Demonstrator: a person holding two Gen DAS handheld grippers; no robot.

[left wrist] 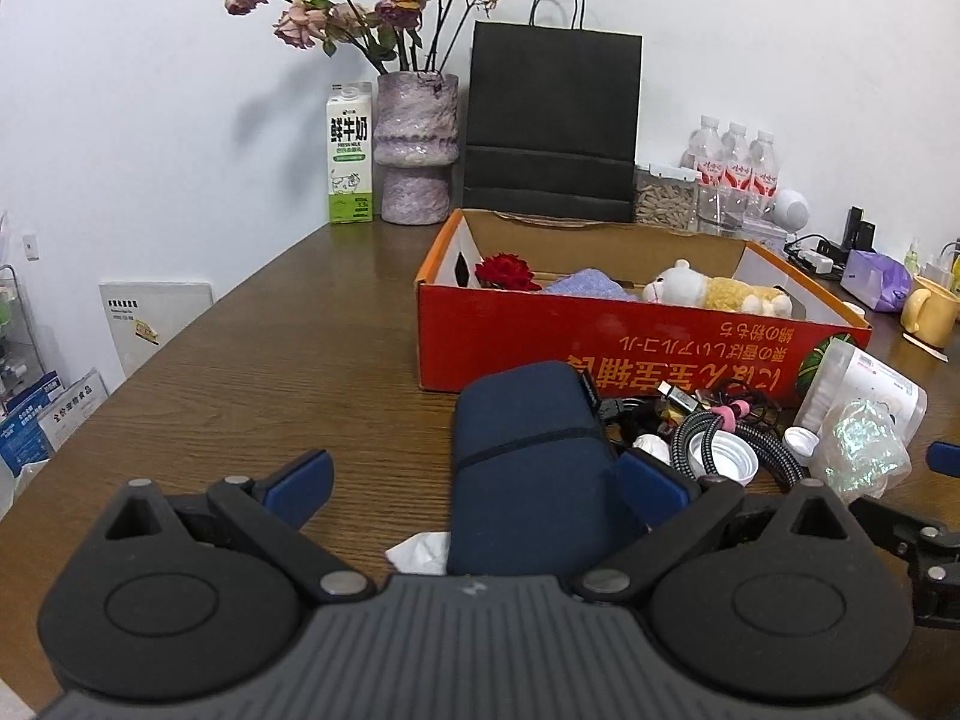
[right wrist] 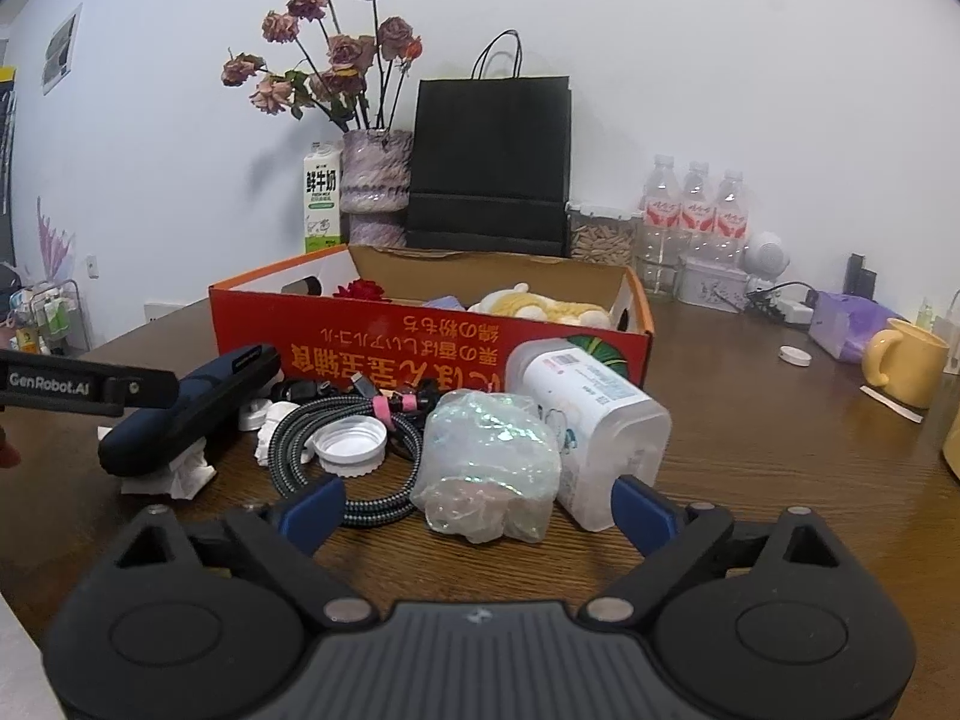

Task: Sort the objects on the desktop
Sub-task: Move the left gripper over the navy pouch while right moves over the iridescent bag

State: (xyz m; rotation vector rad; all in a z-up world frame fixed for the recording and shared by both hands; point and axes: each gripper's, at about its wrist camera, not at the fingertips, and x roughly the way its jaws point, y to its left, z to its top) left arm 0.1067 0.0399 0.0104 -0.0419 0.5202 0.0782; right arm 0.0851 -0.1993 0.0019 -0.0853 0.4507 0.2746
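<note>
Under the navy pouch [left wrist: 528, 468] — crumpled tissue [left wrist: 420, 552] (mostly hidden)

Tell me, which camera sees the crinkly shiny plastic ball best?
The right wrist view: the crinkly plastic wad sits whole, straight ahead of the open right gripper. The left wrist view catches the wad only near its right edge, smaller and stretched.

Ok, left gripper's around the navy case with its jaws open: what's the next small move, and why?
Probably close the left gripper on the navy case. Its jaws stand wide open on either side of the case, which lies on a crumpled tissue just short of the red box, seemingly where sorted items go.
</note>
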